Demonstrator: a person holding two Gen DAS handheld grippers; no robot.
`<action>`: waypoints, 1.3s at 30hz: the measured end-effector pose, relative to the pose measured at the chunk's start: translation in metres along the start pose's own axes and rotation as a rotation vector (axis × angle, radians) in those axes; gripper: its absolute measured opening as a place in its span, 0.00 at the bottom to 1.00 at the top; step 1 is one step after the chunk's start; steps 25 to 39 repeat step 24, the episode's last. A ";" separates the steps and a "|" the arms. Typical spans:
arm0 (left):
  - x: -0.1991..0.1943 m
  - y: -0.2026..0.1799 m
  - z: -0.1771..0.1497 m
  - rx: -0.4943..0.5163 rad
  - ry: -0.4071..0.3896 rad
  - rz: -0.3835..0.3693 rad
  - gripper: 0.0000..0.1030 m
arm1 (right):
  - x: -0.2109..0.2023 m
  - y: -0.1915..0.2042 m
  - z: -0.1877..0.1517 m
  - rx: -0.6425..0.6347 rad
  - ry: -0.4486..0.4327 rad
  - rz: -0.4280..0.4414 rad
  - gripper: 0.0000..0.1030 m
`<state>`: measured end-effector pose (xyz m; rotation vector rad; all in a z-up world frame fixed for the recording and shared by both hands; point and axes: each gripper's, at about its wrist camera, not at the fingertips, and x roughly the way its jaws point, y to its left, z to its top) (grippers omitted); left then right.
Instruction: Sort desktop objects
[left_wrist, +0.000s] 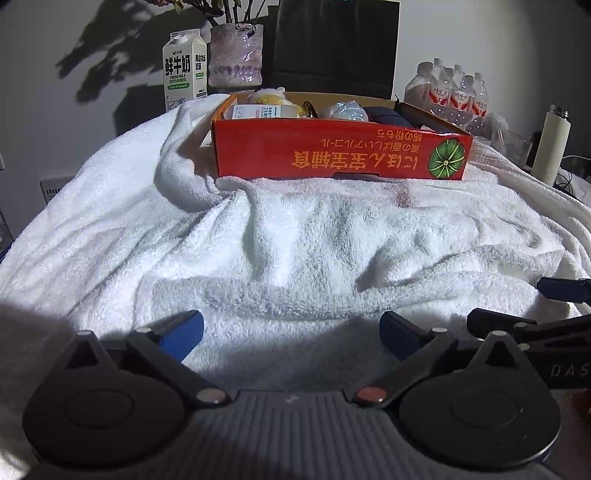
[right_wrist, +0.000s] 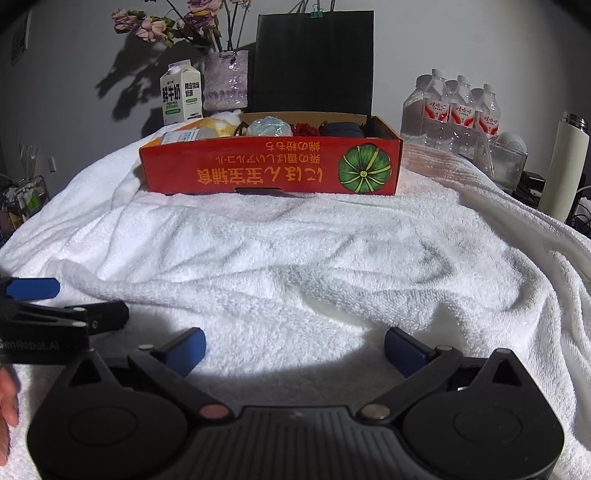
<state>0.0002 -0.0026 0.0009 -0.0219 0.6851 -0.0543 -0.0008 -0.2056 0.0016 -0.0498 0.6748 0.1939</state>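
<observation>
A rumpled white towel (right_wrist: 295, 258) covers the surface. A red box (right_wrist: 271, 166) rests on it, with a milk carton (right_wrist: 181, 98), vase (right_wrist: 225, 81) and water bottles (right_wrist: 458, 107) behind.

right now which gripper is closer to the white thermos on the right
Right. The right gripper hangs open over the towel, with the white thermos ahead to its right; the left gripper, also open, sits further left.

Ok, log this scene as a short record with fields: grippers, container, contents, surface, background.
left gripper: open, empty, low over the towel
right gripper: open, empty, beside the left one
container: red cardboard box, open top, pumpkin print
contents: yellow plush toy, iridescent ball, navy pouch, others unclear
surface: rumpled white towel
background: milk carton, flower vase, water bottles, white thermos
</observation>
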 end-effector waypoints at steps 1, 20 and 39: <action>0.000 0.000 0.000 -0.005 -0.001 -0.001 1.00 | 0.000 -0.001 0.000 0.004 0.000 0.003 1.00; 0.001 -0.003 0.000 0.009 0.001 0.006 1.00 | 0.001 0.001 0.000 0.003 0.003 -0.007 1.00; 0.001 -0.004 0.000 0.013 0.000 0.000 1.00 | 0.001 0.001 0.000 0.004 0.003 -0.006 1.00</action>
